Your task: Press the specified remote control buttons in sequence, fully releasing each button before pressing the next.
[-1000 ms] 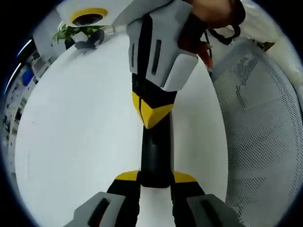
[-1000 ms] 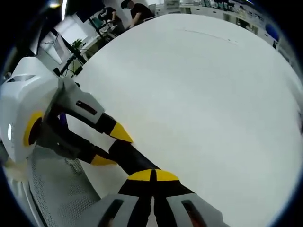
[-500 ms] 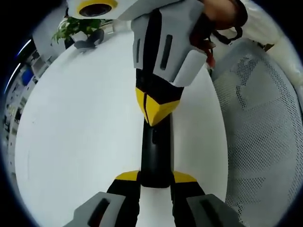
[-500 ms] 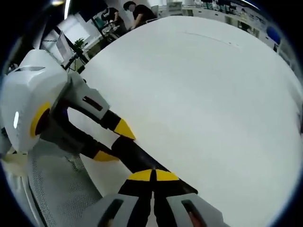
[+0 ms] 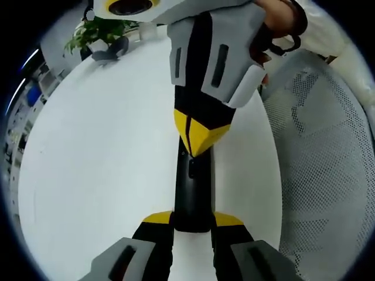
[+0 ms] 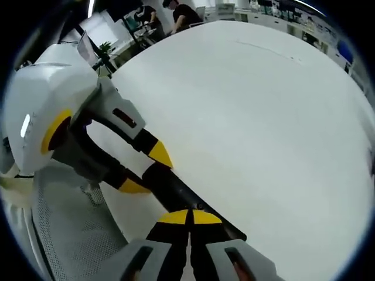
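The left gripper (image 5: pixel 192 221) has its yellow-tipped jaws clamped on the near end of the slim black remote control (image 5: pixel 192 187), holding it out lengthwise over the white table (image 5: pixel 99 152). From the far end, the right gripper (image 5: pixel 199 136) has its jaws pinched together, and their yellow tips are down on the remote's top face by a small button. In the right gripper view those closed tips (image 6: pixel 188 218) sit over the remote (image 6: pixel 176 194), with the left gripper (image 6: pixel 143 170) gripping it from the left, a white mesh chair (image 6: pixel 64 234) below and people (image 6: pixel 181 12) far across the table (image 6: pixel 263 117).
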